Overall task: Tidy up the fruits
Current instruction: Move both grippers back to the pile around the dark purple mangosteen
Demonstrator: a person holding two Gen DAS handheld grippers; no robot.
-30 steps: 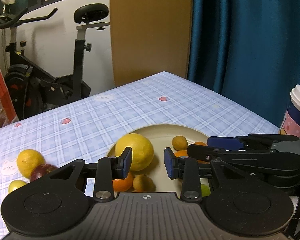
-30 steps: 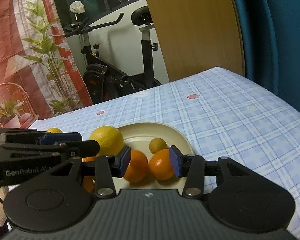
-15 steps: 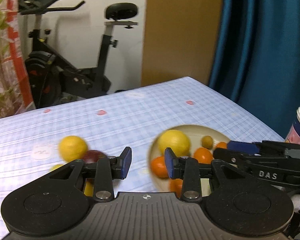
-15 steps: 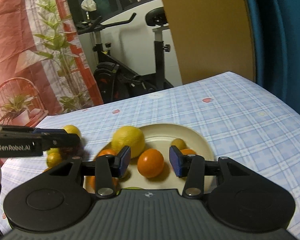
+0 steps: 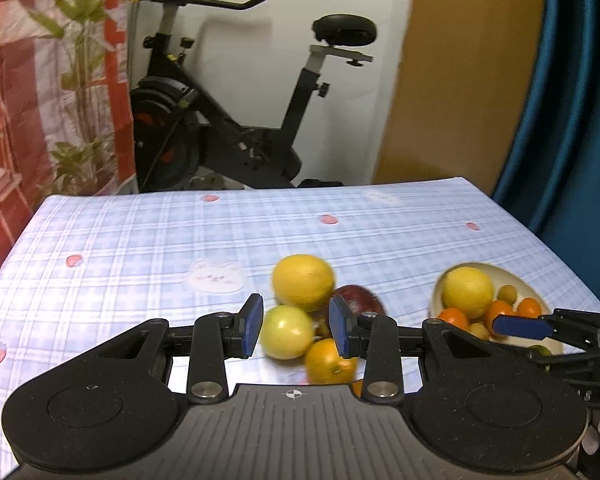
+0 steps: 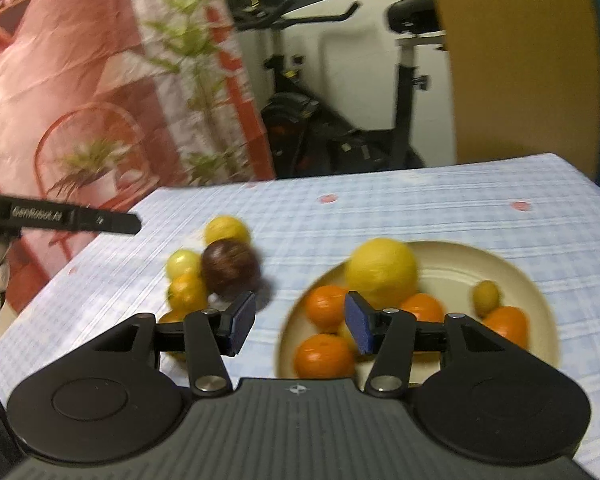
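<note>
A cream plate [image 6: 512,280] [image 5: 512,280] on the checked tablecloth holds a big lemon [image 6: 382,272], several oranges [image 6: 324,356] and a small yellow-green fruit [image 6: 486,298]. Left of it on the cloth lies a loose cluster: a lemon [image 5: 303,282], a dark red fruit [image 5: 358,300] [image 6: 230,272], a yellow-green fruit [image 5: 287,332] and an orange [image 5: 330,362]. My left gripper [image 5: 296,326] is open and empty, just above this cluster. My right gripper [image 6: 298,324] is open and empty, above the plate's left rim; it also shows in the left wrist view [image 5: 516,326].
The tablecloth [image 5: 140,260] is light blue with strawberry prints. An exercise bike [image 5: 240,120] stands beyond the far edge. A teal curtain [image 5: 572,120] hangs at the right, and a red patterned curtain [image 5: 20,80] at the left.
My left gripper has swung left from the plate to above the loose fruit cluster. My right gripper has also shifted left, toward the plate's left rim. Both stayed open.
</note>
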